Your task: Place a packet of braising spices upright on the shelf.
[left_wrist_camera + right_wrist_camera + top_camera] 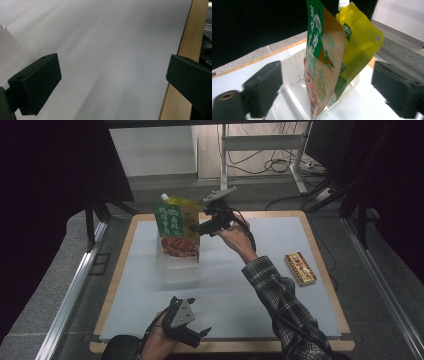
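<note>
A clear plastic container point(177, 267) stands on the white mat, left of centre. Two pouches stand upright in it: a green and red printed pouch point(176, 227) in front and a yellow pouch with a white spout point(187, 205) behind. My right gripper point(196, 227) is level with the pouches' right side. In the right gripper view its jaws stand wide apart, with the green pouch point(322, 62) between them but untouched and the yellow pouch point(359, 42) behind. My left gripper point(200, 336) rests open near the table's front edge, with bare mat between its jaws point(113, 82).
A flat gold and red box point(300, 268) lies on the mat point(280, 240) at the right. The wooden table border point(192, 32) runs close to the left gripper. Metal stand legs and cables point(270, 160) sit on the floor beyond the table.
</note>
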Demonstrator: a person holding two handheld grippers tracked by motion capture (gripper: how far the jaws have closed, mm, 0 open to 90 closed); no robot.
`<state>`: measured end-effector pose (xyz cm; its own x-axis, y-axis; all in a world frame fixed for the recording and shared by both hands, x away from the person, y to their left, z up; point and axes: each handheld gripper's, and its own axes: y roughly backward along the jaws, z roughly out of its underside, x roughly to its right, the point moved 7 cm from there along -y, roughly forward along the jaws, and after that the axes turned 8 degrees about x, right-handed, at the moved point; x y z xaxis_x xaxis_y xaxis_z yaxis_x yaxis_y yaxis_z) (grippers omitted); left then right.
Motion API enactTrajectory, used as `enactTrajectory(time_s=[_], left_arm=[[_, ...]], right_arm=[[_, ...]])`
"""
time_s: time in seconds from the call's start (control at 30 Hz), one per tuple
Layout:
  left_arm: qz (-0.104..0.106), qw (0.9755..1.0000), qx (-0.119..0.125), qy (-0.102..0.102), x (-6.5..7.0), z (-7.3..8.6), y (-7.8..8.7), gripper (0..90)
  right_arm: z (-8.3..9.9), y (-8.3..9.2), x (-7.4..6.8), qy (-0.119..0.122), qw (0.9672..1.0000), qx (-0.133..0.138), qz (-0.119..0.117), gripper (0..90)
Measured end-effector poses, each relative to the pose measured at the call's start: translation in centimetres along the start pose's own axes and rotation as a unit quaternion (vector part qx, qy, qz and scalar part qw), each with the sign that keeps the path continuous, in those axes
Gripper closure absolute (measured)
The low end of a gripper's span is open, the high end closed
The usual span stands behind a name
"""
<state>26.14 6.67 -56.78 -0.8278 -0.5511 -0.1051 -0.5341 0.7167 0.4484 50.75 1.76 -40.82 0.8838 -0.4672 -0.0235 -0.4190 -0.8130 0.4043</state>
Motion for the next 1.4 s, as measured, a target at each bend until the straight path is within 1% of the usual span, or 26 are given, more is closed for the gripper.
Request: enactTrajectory(time_s=[0.2, 0.27, 0.47, 0.53, 0.6, 0.67, 0.8, 0.87, 0.93, 1.2, 1.3, 1.4], left_arm=[[0.000, 1.0000, 0.000, 0.001, 0.0, 0.0, 0.0, 0.0], [-0.001, 1.0000, 0.000, 0.001, 0.0, 0.0, 0.0, 0.0], [-0.002, 1.0000, 0.000, 0.001, -0.1, 0.0, 0.0, 0.0], [-0.002, 1.0000, 0.000, 0.001, -0.1, 0.0, 0.0, 0.0], [-0.002, 1.0000, 0.001, 0.001, -0.1, 0.0, 0.0, 0.0], [-0.002, 1.0000, 0.001, 0.001, -0.1, 0.0, 0.0, 0.0], [-0.002, 1.0000, 0.001, 0.001, -0.1, 0.0, 0.0, 0.0], [-0.002, 1.0000, 0.001, 0.001, -0.1, 0.0, 0.0, 0.0], [-0.002, 1.0000, 0.001, 0.001, 0.0, 0.0, 0.0, 0.0], [-0.003, 1.0000, -0.001, 0.000, 0.0, 0.1, -0.1, 0.0], [-0.002, 1.0000, -0.001, 0.000, 0.0, 0.1, -0.1, 0.0], [-0.002, 1.0000, -0.001, -0.001, 0.0, 0.1, -0.1, 0.0]], right_arm=[[0.8, 0.5, 0.0, 0.006, 1.0000, 0.001, 0.006, 3.7], [1.1, 0.7, 0.1, 0.010, 0.9999, -0.002, 0.010, 3.4], [2.2, 1.2, -0.1, 0.015, 0.9997, -0.015, 0.009, 3.3], [2.4, 1.3, -0.3, 0.012, 0.9999, -0.010, 0.007, 2.4], [2.7, 1.6, -0.4, 0.003, 1.0000, -0.007, 0.004, 2.3], [3.0, 1.8, -0.5, -0.001, 1.0000, -0.009, 0.001, 2.3], [3.6, 2.2, -0.7, 0.000, 0.9999, -0.016, 0.002, 2.3], [3.9, 2.5, -0.9, 0.006, 0.9998, -0.019, 0.003, 2.3], [4.3, 2.8, -1.0, 0.003, 0.9998, -0.020, 0.002, 2.2], [5.2, 4.2, -1.3, 0.010, 0.9999, -0.010, 0.005, 1.0], [5.7, 4.7, -1.3, 0.005, 0.9999, -0.009, 0.002, 0.9], [6.4, 5.1, -1.2, 0.004, 0.9999, -0.012, 0.007, 0.9]])
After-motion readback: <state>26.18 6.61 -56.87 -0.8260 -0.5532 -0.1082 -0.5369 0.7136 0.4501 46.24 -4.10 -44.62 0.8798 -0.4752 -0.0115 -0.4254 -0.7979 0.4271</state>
